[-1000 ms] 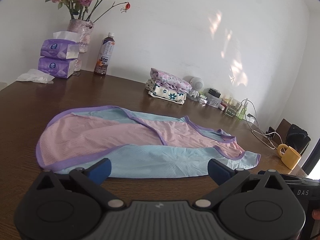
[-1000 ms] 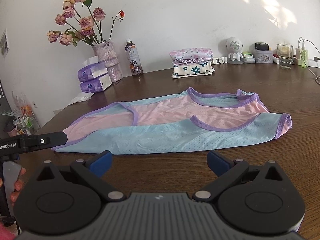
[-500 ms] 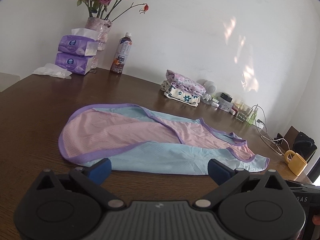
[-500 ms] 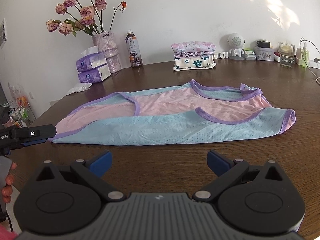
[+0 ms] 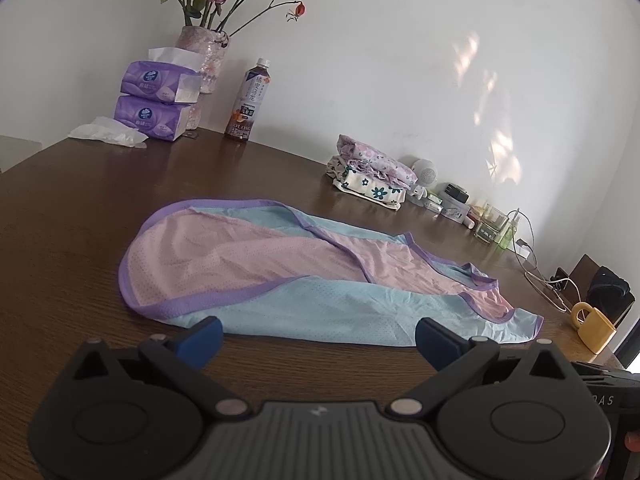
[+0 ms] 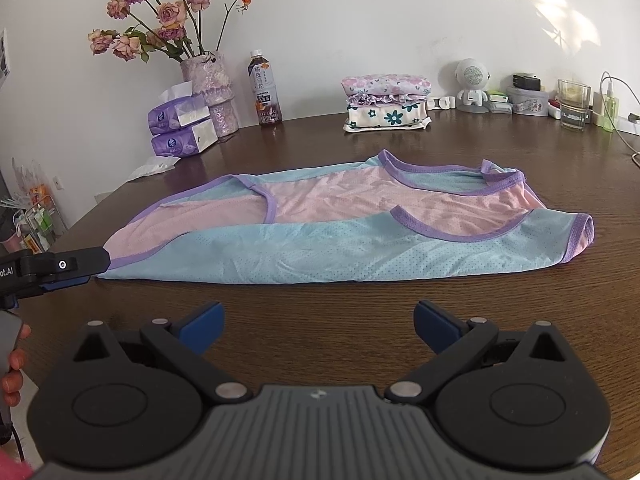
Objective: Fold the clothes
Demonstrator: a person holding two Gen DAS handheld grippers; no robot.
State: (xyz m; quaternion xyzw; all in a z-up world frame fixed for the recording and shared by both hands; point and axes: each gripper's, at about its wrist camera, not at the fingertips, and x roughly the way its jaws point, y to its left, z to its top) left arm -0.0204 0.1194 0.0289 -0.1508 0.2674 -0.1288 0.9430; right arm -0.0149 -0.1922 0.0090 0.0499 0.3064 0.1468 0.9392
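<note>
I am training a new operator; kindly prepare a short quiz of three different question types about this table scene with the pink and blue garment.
1. True or false: the left gripper is shut on the pink and blue sleeveless garment.
2. Multiple choice: what stands beside the vase of roses, between it and the stack of folded clothes? A) a drink bottle B) a yellow mug C) a glass
3. Fill in: the trim along the garment's edges is ____ in colour.

Key
1. False: both the left gripper and the right gripper are open, short of the cloth.
2. A: the drink bottle.
3. Purple.
</note>
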